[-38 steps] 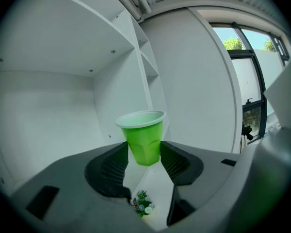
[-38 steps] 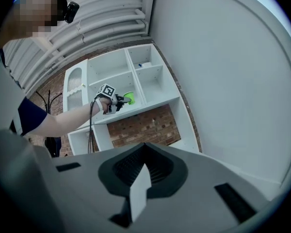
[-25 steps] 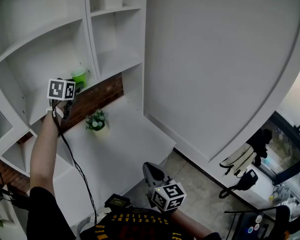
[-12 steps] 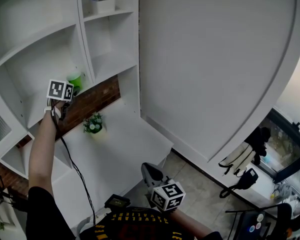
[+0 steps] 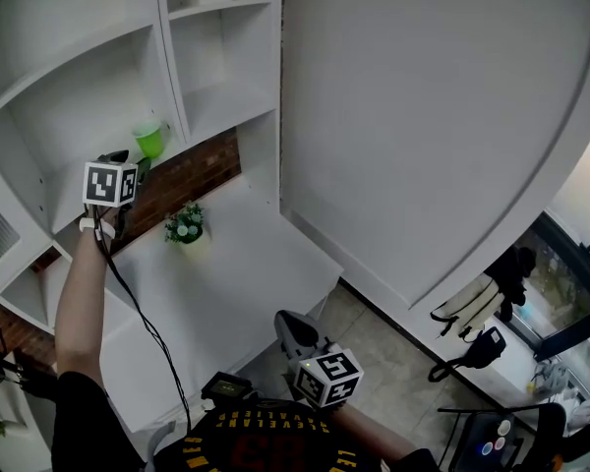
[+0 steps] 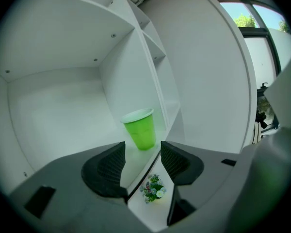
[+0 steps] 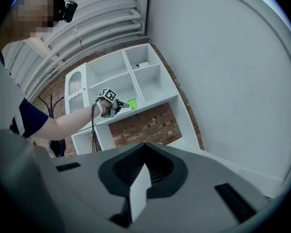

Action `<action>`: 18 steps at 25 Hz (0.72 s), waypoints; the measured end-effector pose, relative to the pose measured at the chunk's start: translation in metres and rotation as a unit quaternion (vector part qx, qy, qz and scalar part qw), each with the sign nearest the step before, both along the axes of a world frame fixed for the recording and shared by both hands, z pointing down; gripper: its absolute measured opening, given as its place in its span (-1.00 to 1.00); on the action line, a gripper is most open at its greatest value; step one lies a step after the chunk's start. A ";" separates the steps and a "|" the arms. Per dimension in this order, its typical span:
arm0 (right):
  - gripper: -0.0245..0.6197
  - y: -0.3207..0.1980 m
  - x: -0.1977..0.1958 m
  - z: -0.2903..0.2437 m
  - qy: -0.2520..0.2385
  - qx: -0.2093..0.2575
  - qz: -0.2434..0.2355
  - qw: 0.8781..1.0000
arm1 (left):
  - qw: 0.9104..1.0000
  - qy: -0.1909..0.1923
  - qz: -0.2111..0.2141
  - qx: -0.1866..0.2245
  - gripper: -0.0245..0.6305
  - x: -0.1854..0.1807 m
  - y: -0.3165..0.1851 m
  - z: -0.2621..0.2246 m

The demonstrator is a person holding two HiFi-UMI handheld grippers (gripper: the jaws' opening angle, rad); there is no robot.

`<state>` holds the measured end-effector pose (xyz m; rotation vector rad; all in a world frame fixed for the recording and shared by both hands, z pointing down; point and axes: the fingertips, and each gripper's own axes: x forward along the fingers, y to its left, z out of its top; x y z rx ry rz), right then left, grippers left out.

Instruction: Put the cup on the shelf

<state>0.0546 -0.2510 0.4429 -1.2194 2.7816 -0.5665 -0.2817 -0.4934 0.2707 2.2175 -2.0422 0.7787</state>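
The green cup [image 5: 149,138] stands upright on the white shelf [image 5: 79,126], in the upper left of the head view. The left gripper [image 5: 128,161] hovers just below it, jaws wide and empty, not touching the cup. At bottom centre, the right gripper [image 5: 295,334] has its jaws nearly together.
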 end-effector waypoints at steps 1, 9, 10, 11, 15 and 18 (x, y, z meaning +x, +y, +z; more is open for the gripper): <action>-0.90 0.001 -0.002 0.001 0.000 -0.002 -0.004 1.000 | 1.000 -0.001 0.006 0.016 -0.27 0.004 0.011 -0.003; -0.90 0.003 -0.012 0.011 -0.002 -0.018 -0.031 0.999 | 0.982 0.076 0.112 0.129 -0.27 0.074 0.143 -0.004; -0.90 0.003 -0.014 0.012 -0.003 -0.020 -0.035 0.999 | 0.978 0.097 0.128 0.130 -0.27 0.086 0.162 0.006; -0.90 0.003 -0.015 0.014 -0.004 -0.022 -0.037 0.999 | 0.974 0.119 0.142 0.128 -0.27 0.098 0.180 0.019; -0.90 0.002 -0.019 0.023 -0.001 -0.030 -0.048 0.998 | 0.951 0.227 0.186 0.096 -0.29 0.153 0.236 0.081; -0.90 0.007 -0.023 0.032 0.002 -0.038 -0.061 0.997 | 0.943 0.264 0.191 0.068 -0.42 0.188 0.263 0.121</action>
